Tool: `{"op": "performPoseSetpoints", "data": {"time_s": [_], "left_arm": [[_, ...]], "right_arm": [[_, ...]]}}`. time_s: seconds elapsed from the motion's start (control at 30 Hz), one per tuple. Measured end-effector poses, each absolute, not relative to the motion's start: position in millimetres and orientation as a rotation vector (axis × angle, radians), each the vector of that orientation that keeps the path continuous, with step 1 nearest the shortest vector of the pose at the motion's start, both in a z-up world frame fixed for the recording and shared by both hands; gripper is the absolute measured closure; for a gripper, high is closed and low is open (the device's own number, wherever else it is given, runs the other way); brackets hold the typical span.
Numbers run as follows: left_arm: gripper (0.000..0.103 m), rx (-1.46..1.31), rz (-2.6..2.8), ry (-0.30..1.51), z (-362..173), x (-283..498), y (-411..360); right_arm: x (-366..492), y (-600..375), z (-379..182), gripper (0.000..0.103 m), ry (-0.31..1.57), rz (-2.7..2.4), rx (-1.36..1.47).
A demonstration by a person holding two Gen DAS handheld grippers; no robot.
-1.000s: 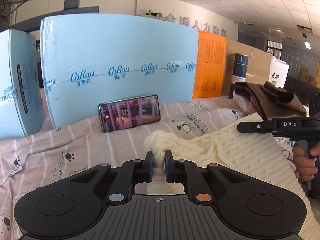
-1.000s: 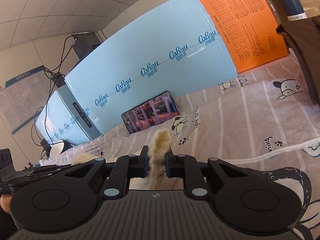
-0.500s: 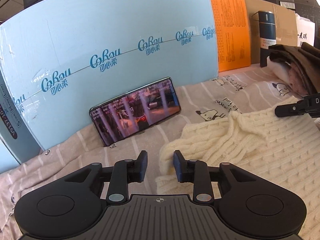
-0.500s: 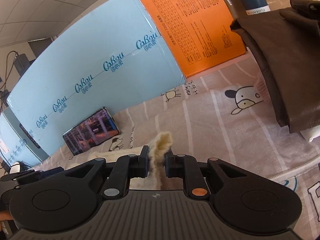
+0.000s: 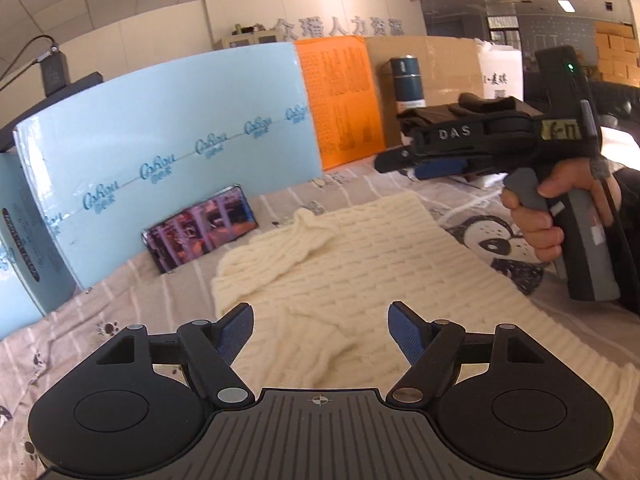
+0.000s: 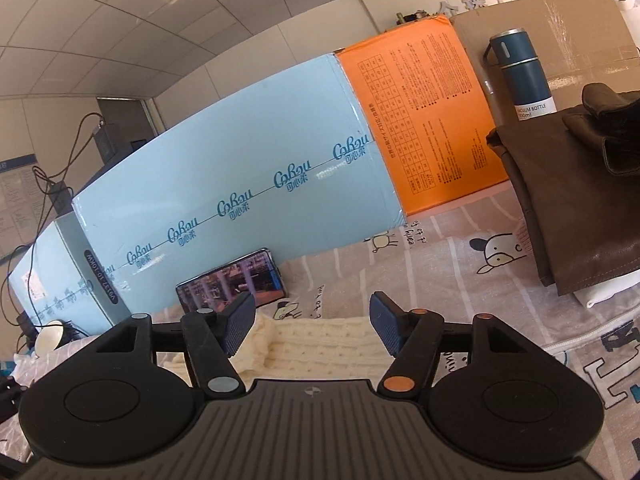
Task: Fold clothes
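A cream cable-knit sweater lies folded flat on the patterned bed sheet. My left gripper hovers over its near part, jaws opening wide, nothing between them. In the left wrist view the right gripper is seen from the side above the sweater's far right corner, held by a hand. In the right wrist view my right gripper has its jaws opening above the sweater's edge, and the pads are off the knit.
A phone leans against a long light-blue box at the back. Beside it stand an orange box, a cardboard box and a blue vacuum bottle. Folded brown clothes are stacked at the right.
Both grippers let go of the cream sweater and their jaws spread apart. The sweater dropped flat onto the sheet. The left gripper pulled back from the blue box.
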State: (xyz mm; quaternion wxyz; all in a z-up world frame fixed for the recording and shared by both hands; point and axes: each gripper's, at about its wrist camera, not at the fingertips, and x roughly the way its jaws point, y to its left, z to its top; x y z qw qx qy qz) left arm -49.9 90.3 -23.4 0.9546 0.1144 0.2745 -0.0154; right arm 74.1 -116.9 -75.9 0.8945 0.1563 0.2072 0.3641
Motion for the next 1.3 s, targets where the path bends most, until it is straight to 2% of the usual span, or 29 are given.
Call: {"op": "performPoseSetpoints", "data": {"time_s": [0.07,0.13,0.2,0.23,0.3,0.53,0.6,0.67,0.7,0.77,0.83,0.93,1.07,1.2,1.3], "left_arm": [[0.028,0.271,0.004,0.641,-40,-37,89],[0.034,0.219,0.023,0.644,-45,-34,100],[0.052,0.166,0.042,0.647,-50,-31,111],[0.072,0.14,0.052,0.648,-52,-30,117],[0.085,0.121,0.102,0.607,-49,-37,125],[0.086,0.01,0.325,0.429,-24,-98,161],[0.085,-0.044,0.401,0.393,-27,-120,171],[0.08,-0.061,0.479,0.416,-36,-130,178],[0.075,-0.052,0.521,0.441,-40,-132,180],[0.03,-0.019,0.63,0.507,-47,-131,185],[0.019,0.012,0.732,0.56,-51,-130,190],[0.018,0.063,0.831,0.631,-54,-123,203],[0.017,0.148,0.759,0.49,-29,-109,184],[0.017,0.36,0.584,0.416,-15,-55,137],[0.017,0.492,0.363,0.438,-23,-2,103]], "right_arm": [[67,-115,-77,0.041,0.449,0.8,0.318],[63,-112,-78,0.041,0.473,0.844,0.307],[59,-109,-80,0.041,0.492,0.879,0.289],[58,-108,-80,0.041,0.496,0.888,0.281],[56,-106,-80,0.041,0.495,0.9,0.271],[57,-110,-81,0.041,0.498,0.92,0.289],[55,-110,-81,0.041,0.496,0.931,0.286],[54,-109,-81,0.041,0.495,0.938,0.28],[54,-108,-82,0.041,0.495,0.941,0.276],[53,-107,-82,0.041,0.498,0.942,0.271],[53,-107,-83,0.041,0.503,0.941,0.269],[54,-107,-83,0.04,0.51,0.934,0.27],[56,-108,-84,0.04,0.516,0.922,0.28],[60,-112,-84,0.036,0.523,0.892,0.317],[66,-118,-85,0.034,0.541,0.864,0.366]]}}
